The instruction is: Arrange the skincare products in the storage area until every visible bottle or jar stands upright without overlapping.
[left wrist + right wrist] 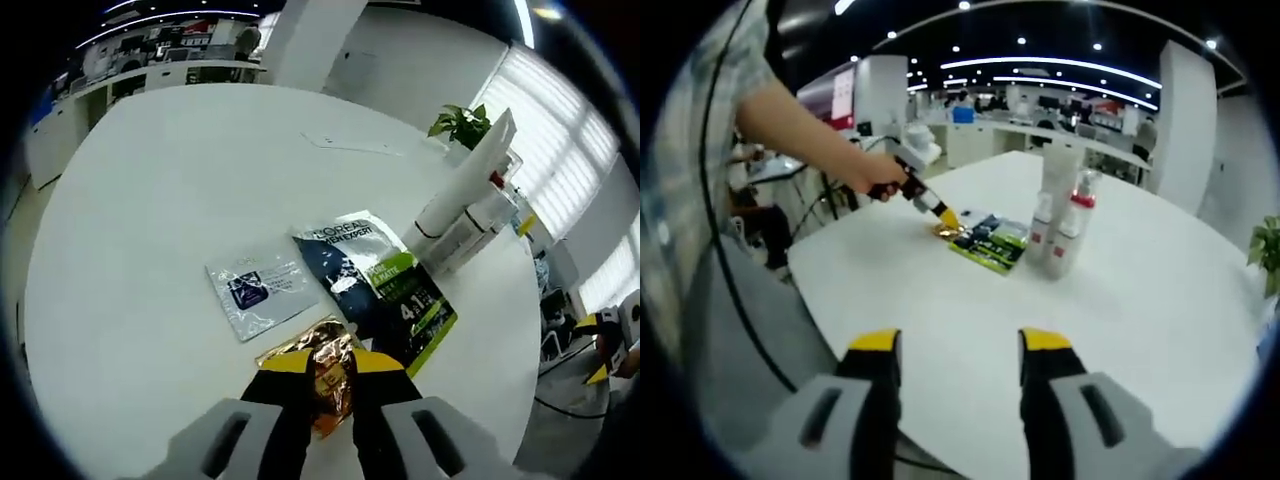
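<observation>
Gold sachet point(325, 375) clenched by left gripper point(322, 366) | right gripper point(960, 342) fingers released over table point(1120, 330) edge

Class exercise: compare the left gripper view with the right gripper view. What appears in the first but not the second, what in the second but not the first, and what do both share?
Left gripper view alone: a clear sachet with a dark blue label, and print legible on the dark L'Oreal sachet.

Right gripper view alone: the person's arm holding the left gripper, and the right gripper open over bare table.

Both: the white table, the gold sachet between the left gripper's fingers, the upright white bottles, a potted plant.
</observation>
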`<state>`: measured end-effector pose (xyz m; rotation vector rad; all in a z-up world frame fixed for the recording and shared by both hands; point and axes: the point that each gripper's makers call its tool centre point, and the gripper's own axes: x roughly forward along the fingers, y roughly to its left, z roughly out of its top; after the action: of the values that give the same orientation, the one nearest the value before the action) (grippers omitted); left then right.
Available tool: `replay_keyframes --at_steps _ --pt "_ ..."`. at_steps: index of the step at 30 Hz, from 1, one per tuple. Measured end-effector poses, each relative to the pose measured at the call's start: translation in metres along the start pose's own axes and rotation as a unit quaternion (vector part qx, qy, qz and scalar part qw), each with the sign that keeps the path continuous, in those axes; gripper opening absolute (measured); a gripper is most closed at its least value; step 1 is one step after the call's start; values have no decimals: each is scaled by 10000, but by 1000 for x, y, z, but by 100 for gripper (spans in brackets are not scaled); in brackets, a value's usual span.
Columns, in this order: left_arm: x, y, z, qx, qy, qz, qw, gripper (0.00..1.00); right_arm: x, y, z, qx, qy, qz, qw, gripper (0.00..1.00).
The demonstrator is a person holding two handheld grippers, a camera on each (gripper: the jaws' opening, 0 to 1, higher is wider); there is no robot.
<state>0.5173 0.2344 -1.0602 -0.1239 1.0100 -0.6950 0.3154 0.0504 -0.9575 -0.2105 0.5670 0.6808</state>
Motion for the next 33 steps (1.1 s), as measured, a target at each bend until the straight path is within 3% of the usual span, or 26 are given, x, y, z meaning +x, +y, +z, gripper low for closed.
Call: replay_keyframes --at_steps 11,19,33 --pt "-1 -3 -3 465 133 -84 9988 14 0 1 0 3 2 29 10000 45" --pt "-3 -1 -11 1342 424 -170 9899 14 0 1 -1 8 13 37 10000 45" --pt "-2 -4 -8 1248 408 -223 9911 17 -1 0 0 2 -13 21 10000 45"
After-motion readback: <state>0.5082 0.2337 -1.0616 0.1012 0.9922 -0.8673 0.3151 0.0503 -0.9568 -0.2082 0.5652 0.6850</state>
